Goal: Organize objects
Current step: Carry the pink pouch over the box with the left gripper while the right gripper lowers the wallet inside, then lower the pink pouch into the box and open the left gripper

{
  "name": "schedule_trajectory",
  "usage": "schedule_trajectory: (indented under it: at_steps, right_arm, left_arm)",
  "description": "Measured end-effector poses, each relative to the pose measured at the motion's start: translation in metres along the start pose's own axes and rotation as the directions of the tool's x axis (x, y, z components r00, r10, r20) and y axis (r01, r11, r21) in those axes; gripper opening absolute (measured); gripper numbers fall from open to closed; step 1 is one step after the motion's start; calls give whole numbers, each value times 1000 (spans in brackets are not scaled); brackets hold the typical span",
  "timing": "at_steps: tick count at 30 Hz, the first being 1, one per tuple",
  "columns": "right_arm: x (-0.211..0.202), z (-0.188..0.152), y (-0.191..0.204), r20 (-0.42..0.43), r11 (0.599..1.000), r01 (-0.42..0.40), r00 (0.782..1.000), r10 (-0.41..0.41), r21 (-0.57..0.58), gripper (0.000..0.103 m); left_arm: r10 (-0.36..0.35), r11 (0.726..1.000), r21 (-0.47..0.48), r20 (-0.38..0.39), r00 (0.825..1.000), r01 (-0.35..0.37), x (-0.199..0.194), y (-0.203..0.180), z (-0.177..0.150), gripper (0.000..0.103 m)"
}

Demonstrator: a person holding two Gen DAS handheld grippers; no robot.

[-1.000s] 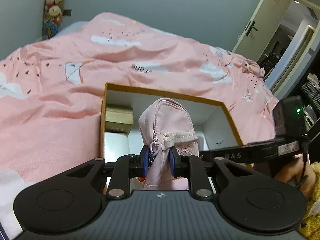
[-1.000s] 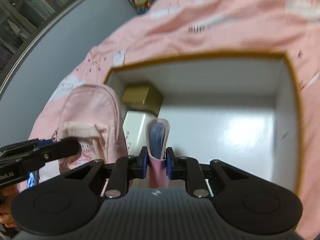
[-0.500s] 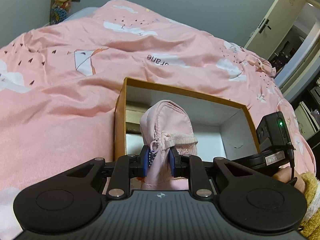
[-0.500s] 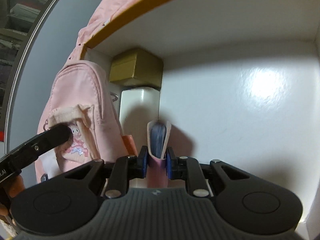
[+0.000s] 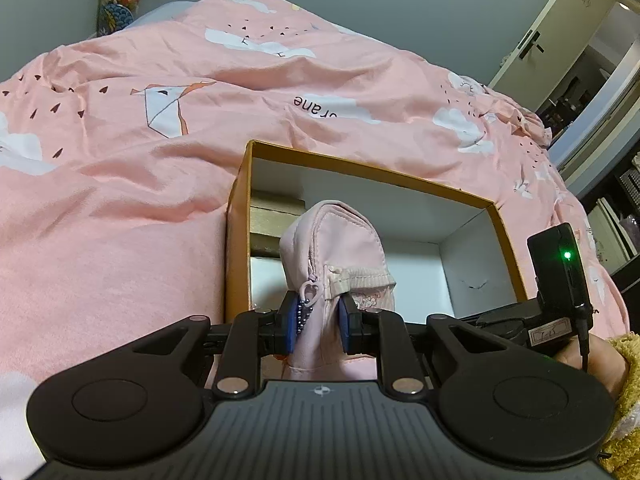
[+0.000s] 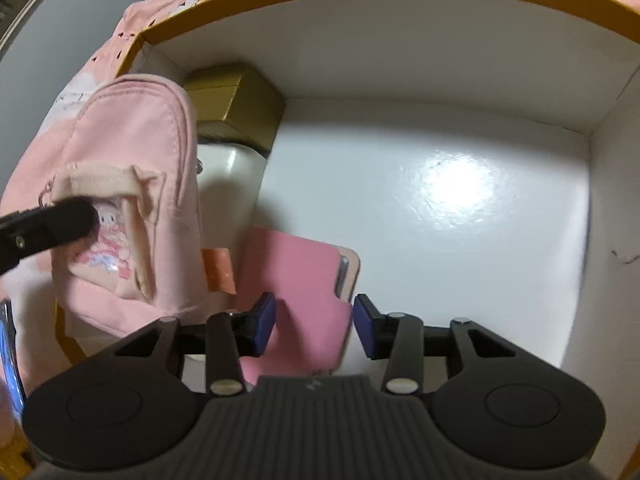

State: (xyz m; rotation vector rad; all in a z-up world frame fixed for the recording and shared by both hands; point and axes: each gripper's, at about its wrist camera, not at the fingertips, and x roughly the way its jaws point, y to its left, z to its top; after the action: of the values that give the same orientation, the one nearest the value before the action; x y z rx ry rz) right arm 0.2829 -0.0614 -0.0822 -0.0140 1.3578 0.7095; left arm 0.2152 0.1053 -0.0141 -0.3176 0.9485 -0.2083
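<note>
Right gripper has just been opening, and the pink wallet drops free between its parted pads, now lying flat on the box floor. One item stowed! Left gripper clamps the pink pouch above the box.

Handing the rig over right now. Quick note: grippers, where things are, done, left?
Left gripper: shut on the pink pouch, held upright over the box.
Right gripper: jaws have just been opening; the pink wallet lies between them on the box floor, pads off it.
Already in the box: gold box, white item at the left wall.
Done: wallet placed.
Left: withdraw the right gripper, set the pouch in.
</note>
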Motion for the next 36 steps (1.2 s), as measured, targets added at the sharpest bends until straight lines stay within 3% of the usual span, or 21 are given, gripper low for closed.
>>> schedule_trajectory:
  at_steps: [5,6,10,15,22,25,31,36]
  right_arm:
    - [-2,-5,-5,-37,1000,-9,999,9,-11,43]
    - [-2,-6,-7,-46,1000,-15,999,14,-11,34]
    - [3,-7,-5,-59,1000,-26,998,26,-7,26]
    - [1,-7,-9,-53,999,-40,998,41,10,25]
    - [-42,-21,-17,86,995,91,992,-87,-41,26]
    - [-48,-28,-22,107,996,85,991,-82,-23,26]
    - [-54,-33,-23,134,999,38,990,-36,-8,26]
    - [-42,-28,-14,144,1000,-11,989,11,-2,26]
  left_arm:
    - [-5,1000,-1,-11,1000,5,2,-2,0,23]
    - [-5,1000,-3,-12,1000,5,2,-2,0,23]
    - [-13,1000,-13,-20,1000,13,3,-2,0,23]
    - [-21,999,-33,-44,999,20,10,-1,-1,23]
    - [-54,998,-48,-112,992,49,33,-11,-11,23]
    - [-62,997,-62,-149,987,53,46,-14,-15,23]
    - [23,1000,24,-189,982,-19,60,-29,-23,23]
    - [112,990,106,-203,973,-92,67,-42,-28,31]
